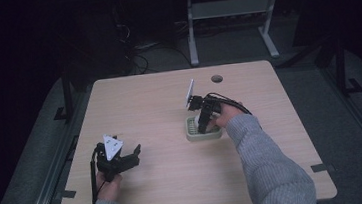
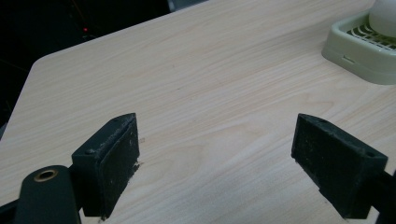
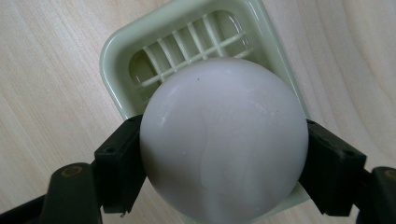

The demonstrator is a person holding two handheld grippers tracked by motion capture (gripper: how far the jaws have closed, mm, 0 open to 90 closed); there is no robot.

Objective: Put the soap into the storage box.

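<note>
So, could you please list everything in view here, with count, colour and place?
White ball: one, white, held over the tray between the right claw's jaws.
Slotted tray: one, pale green, right of the table's centre.
Table: one, light wood, with a round hole near its far edge.
Desk frame: one, grey, on the floor beyond the table.
Left claw: one, black, open, over the table's near left.
Right claw: one, black, shut on the ball.
Sleeves: two, grey.

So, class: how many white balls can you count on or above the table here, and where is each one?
1. A white ball is gripped between the jaws of the right gripper, directly over the pale green slatted tray on the wooden table. Another could be hidden beneath it.
</note>
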